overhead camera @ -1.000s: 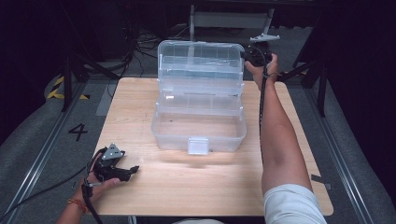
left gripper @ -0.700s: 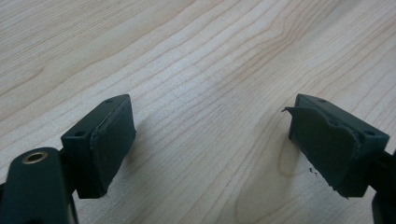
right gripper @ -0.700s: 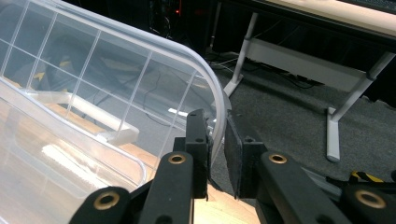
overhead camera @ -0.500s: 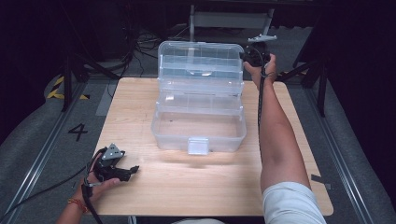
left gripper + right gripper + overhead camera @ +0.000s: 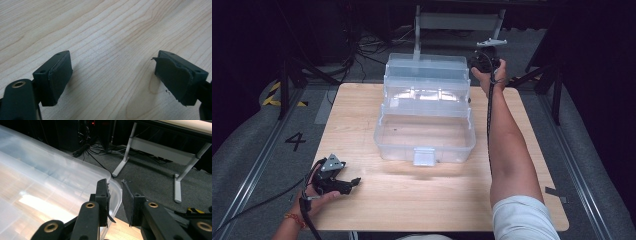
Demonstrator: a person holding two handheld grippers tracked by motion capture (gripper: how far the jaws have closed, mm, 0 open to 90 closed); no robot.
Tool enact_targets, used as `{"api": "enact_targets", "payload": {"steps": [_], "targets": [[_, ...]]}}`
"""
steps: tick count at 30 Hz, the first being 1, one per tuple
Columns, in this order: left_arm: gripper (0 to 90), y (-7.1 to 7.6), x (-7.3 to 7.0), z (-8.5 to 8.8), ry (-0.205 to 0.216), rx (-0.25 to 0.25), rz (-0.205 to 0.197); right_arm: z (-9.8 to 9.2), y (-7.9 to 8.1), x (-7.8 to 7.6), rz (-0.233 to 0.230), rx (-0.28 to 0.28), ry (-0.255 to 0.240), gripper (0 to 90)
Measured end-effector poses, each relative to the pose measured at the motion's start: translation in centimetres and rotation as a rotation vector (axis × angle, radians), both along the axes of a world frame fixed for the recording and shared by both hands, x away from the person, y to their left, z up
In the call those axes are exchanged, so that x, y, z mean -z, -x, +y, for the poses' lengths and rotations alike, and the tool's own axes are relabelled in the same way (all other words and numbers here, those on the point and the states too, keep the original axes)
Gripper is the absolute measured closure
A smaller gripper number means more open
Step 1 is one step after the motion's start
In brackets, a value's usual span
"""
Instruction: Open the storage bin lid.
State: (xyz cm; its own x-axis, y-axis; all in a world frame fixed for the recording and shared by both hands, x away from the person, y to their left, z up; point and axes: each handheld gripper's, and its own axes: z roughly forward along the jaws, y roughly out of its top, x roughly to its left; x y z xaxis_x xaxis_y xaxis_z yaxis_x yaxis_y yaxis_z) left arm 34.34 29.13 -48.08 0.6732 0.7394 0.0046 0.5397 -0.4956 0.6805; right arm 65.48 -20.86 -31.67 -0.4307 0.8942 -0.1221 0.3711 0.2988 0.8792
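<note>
Clear plastic box (image 5: pixel 424 120) sits mid-bench (image 5: pixel 362 115), lid (image 5: pixel 427 67) thrown back toward 12 o'clock. Right gripper (image 5: pixel 484 61) at the lid's 2 o'clock corner: jaws have just been opening, narrow gap, lid rim (image 5: pixel 113 192) between them, pads apparently off it. Left gripper (image 5: pixel 343 184) rests at 7 o'clock, jaws wide, holding nothing.

Two black hand-held tools, short white sleeve

The left tool (image 5: pixel 343 184) and the right tool (image 5: pixel 482 62) are black, each with a grey three-cornered plate on top and a black cable. The pads (image 5: pixel 59 75) are dark rubber with torn edges; brass rivets sit at the joints. An orange wristband (image 5: pixel 294 218) is worn.
</note>
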Motion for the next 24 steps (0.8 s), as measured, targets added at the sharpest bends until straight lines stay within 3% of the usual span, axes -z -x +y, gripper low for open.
{"api": "enact_targets", "payload": {"steps": [11,17,24], "targets": [[15.0,0.0,0.0,0.0,0.003,-0.003,0.004,0.2,0.4,-0.2,-0.002,-0.006,-0.003,75.0],[15.0,0.1,0.1,-0.1,0.017,-0.010,0.018,0.2,1.7,-0.6,-0.031,-0.021,-0.004,74.5],[14.9,0.0,0.1,0.0,0.003,-0.003,-0.005,0.2,3.8,-1.3,-0.056,-0.053,0.003,73.7]]}}
